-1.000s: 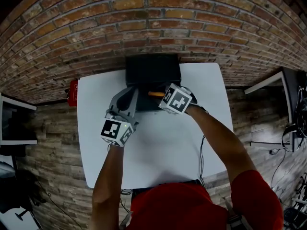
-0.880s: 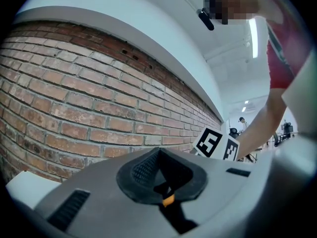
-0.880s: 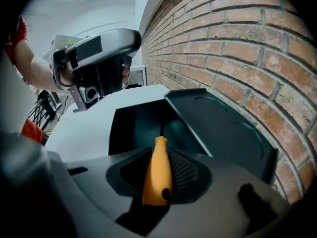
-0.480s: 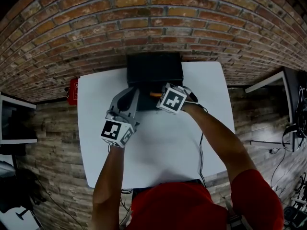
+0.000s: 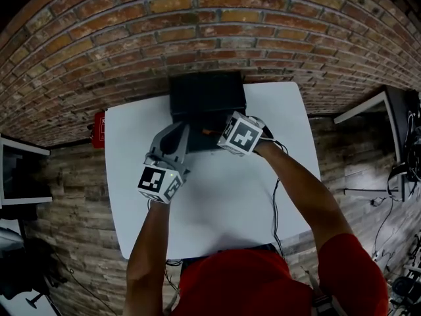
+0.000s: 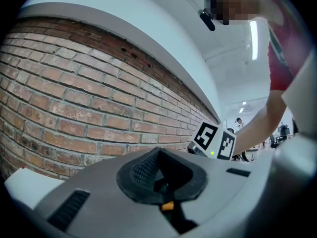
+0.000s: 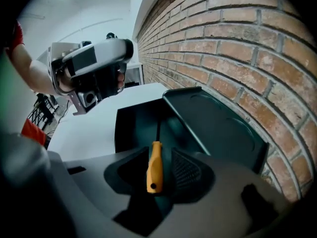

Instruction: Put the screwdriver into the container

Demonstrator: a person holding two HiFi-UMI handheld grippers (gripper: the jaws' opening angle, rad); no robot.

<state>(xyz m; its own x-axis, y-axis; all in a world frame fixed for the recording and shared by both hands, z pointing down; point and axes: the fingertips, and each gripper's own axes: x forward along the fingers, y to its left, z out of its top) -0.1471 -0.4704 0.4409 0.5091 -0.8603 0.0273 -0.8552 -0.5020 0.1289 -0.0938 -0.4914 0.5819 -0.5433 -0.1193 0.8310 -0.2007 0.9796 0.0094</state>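
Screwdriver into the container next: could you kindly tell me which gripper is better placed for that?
Right. The right gripper has the screwdriver between its jaws, which have just been opening, above the open container; the left gripper is shut, beside it.

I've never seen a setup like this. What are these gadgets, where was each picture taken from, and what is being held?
No robot here: a person holds a two-jaw gripper in each hand. One picture comes from a camera on the person's head, looking down on a white table by a brick wall. The other two come from cameras on the grippers, looking along their jaws. The left gripper is shut and empty. The right gripper hangs over an open black box; its jaws have just been opening, with an orange-handled screwdriver between them, tip toward the box.
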